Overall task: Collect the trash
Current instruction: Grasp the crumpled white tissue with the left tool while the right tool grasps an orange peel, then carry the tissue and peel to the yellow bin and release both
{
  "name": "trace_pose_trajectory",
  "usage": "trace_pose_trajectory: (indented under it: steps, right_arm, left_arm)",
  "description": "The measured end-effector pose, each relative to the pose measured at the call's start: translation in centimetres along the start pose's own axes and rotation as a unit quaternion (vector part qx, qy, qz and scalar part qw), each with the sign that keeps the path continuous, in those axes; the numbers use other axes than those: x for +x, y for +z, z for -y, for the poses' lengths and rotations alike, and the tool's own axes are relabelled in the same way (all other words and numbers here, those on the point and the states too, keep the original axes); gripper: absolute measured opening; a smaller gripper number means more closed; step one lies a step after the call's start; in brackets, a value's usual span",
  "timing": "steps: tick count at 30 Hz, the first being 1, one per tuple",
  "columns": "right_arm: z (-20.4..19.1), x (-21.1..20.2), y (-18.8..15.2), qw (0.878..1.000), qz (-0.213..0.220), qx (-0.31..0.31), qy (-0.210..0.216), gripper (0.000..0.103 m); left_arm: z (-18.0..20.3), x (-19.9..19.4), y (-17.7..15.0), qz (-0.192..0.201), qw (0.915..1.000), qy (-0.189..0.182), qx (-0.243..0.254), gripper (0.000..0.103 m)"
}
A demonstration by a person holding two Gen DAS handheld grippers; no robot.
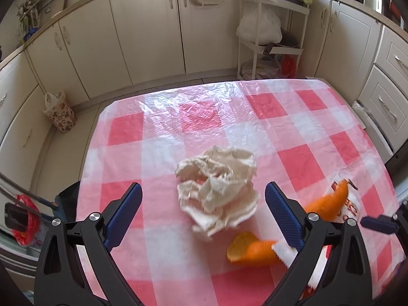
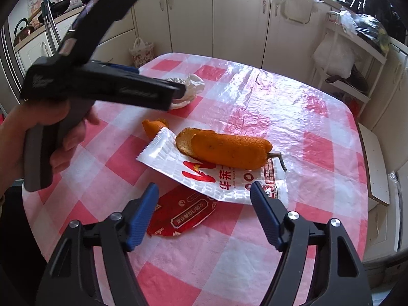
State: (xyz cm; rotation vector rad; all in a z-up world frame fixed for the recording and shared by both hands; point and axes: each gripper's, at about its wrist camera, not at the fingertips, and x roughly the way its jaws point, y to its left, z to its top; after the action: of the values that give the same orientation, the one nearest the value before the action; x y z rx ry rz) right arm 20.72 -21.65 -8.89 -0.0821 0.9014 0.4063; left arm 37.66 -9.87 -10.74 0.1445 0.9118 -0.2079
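My left gripper [image 1: 204, 201] gapes empty, tissue wad [image 1: 216, 191] dead ahead on desk [image 1: 301, 117] | right gripper [image 2: 204, 204] wide, holding nothing, over wrapper [image 2: 216, 176] (peel [image 2: 229, 150] on it, long axis crosswise) | left nearer wad.

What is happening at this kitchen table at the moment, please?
A person is clearing rubbish with two handheld grippers. The left gripper is open around a crumpled tissue. The right gripper, also open, hangs over a white snack wrapper with an orange peel on it. Nothing is held yet.
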Motion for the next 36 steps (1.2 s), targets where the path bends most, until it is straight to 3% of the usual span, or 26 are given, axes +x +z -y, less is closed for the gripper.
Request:
trace_pose_trajectory:
  steps: [5,7,9,15,17,18,19,22,28,36]
  right_arm:
    - [1.8,-1.9,1.3,0.999,0.042,0.015,0.013,0.072]
    - [2.3,-1.7,2.7,0.999,0.045,-0.01,0.007,0.072]
    - [2.3,-0.8,4.2,0.998,0.037,-0.055,0.004,0.072]
    - [0.8,3.6,6.0,0.979,-0.056,-0.194,0.006,0.071]
    - [0.5,5.0,5.4,0.971,-0.088,-0.22,0.002,0.062]
    - [0.7,5.4,5.1,0.97,-0.097,-0.223,0.006,0.053]
    - [0.7,5.5,5.0,0.97,-0.101,-0.219,0.013,0.04]
    - [1.3,4.6,4.8,0.982,-0.076,-0.174,0.021,0.022]
    - [3.0,0.2,4.2,0.998,0.01,-0.056,0.04,0.018]
    - [4.7,-7.6,2.6,0.991,0.1,0.055,0.072,0.018]
  left_arm:
    - [0.5,2.6,1.0,-0.026,0.9995,-0.007,0.014,0.091]
    - [0.4,3.6,1.1,-0.041,0.9987,-0.026,0.016,0.073]
    - [0.0,4.1,1.0,-0.05,0.9976,-0.046,0.012,0.068]
    - [-1.5,3.4,0.6,-0.036,0.9954,-0.089,-0.006,0.05]
    - [-2.2,2.7,0.3,-0.029,0.994,-0.104,-0.021,0.047]
    - [-2.5,2.3,0.0,-0.026,0.993,-0.112,-0.029,0.046]
    - [-2.9,2.0,-0.2,-0.022,0.992,-0.119,-0.038,0.045]
    - [-4.3,0.3,-1.3,-0.006,0.9885,-0.137,-0.065,0.045]
    - [-7.0,-5.0,-3.8,0.036,0.9803,-0.16,-0.11,0.044]
    - [-6.6,-12.2,-8.1,0.074,0.9756,-0.165,-0.124,0.045]
